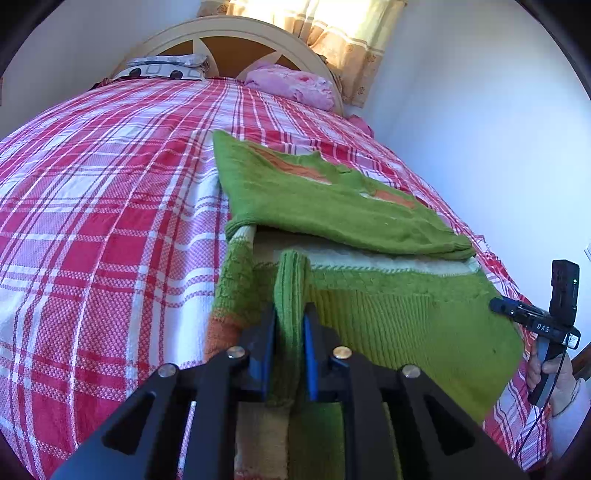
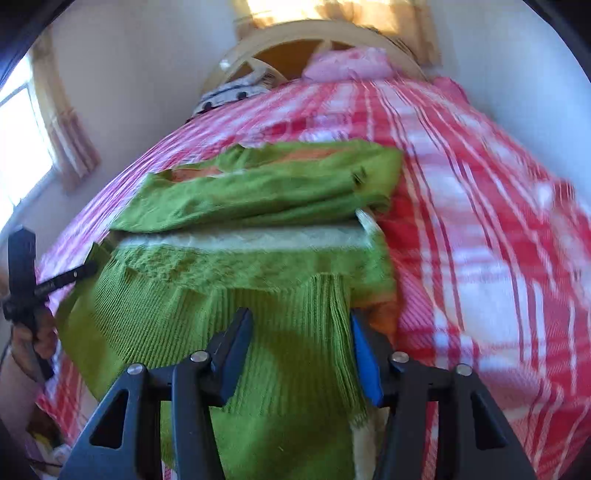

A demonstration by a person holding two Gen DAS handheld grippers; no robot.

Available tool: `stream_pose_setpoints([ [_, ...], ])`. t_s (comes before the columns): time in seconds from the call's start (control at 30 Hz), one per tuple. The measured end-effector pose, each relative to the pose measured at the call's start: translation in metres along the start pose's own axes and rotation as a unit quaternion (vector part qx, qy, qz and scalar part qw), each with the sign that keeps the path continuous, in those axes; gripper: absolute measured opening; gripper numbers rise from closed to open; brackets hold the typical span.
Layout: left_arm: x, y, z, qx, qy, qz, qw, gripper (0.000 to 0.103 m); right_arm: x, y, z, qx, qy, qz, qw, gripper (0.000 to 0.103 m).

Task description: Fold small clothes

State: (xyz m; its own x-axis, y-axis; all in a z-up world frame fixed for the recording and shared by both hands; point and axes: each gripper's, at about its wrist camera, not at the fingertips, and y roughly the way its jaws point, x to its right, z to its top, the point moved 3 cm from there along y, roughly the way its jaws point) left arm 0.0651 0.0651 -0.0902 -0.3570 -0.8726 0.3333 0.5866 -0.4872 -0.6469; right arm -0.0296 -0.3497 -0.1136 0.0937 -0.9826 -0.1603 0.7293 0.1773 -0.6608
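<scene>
A: Identify the garment. 
B: A green knitted sweater lies on the red-and-white checked bedspread, toward the bed's right side in the left wrist view. It shows a ribbed hem, a cream band across the middle and orange patches. Its far portion is folded over the near portion, with the fold edge running from 9 o'clock to 3 o'clock.

A: State of the left gripper? 
B: At 6 o'clock in its own view, its blue-padded jaws stand narrow, pinching a raised ridge of the ribbed green knit between them. In the right wrist view the same tool appears at 9 o'clock, its tip touching the sweater's edge.

A: And the right gripper? 
B: Its jaws stand wide apart at 6 o'clock in its own view, with ribbed knit lying between and beneath the pads; nothing is clamped. That view is blurred. In the left wrist view it sits at 4 o'clock, at the sweater's corner, held by the right hand on its handle.

A: Surroundings? 
B: At 12 o'clock, a curved headboard, a pink pillow, a patterned pillow and a yellow curtain.
</scene>
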Motion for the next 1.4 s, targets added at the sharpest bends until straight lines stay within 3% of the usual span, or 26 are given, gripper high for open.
stream_pose_setpoints([
  [0.03,-0.001,0.001,0.0,0.0,-0.001,0.0,1.0,0.016,-0.005,0.001,0.0,-0.006,-0.022,-0.006,1.0,0.01],
  [0.2,0.005,0.0,-0.005,0.009,0.006,0.013,0.9999,0.011,-0.019,-0.009,-0.006,0.0,-0.062,-0.06,0.996,0.01],
  [0.33,0.012,-0.012,0.002,0.021,0.004,0.003,0.9998,0.011,-0.025,-0.039,0.003,0.039,-0.052,-0.051,0.997,0.01],
  [0.5,0.012,-0.029,0.035,0.05,-0.026,-0.013,0.9983,0.011,-0.037,-0.063,0.036,0.08,-0.058,-0.038,0.994,0.01],
  [0.7,0.01,-0.022,0.087,0.072,-0.033,0.018,0.9967,0.011,-0.036,-0.053,0.091,0.107,-0.066,-0.052,0.991,0.01],
  [0.9,-0.004,0.016,0.155,0.086,-0.062,0.041,0.9935,0.011,-0.012,-0.017,0.166,0.131,-0.047,-0.072,0.988,0.01],
  [1.03,-0.01,0.061,0.183,0.085,-0.071,0.059,0.9921,0.011,0.013,0.03,0.204,0.126,-0.015,-0.084,0.988,0.01],
  [1.17,-0.022,0.123,0.181,0.049,-0.069,0.104,0.991,0.011,0.028,0.092,0.208,0.094,-0.023,-0.113,0.989,0.01],
  [1.23,-0.034,0.156,0.165,0.02,-0.069,0.145,0.9868,0.011,0.038,0.127,0.197,0.064,-0.025,-0.128,0.989,0.01],
  [1.3,-0.043,0.166,0.157,-0.002,-0.095,0.132,0.9866,0.015,0.048,0.153,0.183,0.03,-0.023,-0.135,0.99,0.01],
  [1.4,-0.046,0.158,0.158,0.013,-0.101,0.134,0.9857,0.019,0.056,0.167,0.181,0.005,-0.009,-0.127,0.992,0.011],
])
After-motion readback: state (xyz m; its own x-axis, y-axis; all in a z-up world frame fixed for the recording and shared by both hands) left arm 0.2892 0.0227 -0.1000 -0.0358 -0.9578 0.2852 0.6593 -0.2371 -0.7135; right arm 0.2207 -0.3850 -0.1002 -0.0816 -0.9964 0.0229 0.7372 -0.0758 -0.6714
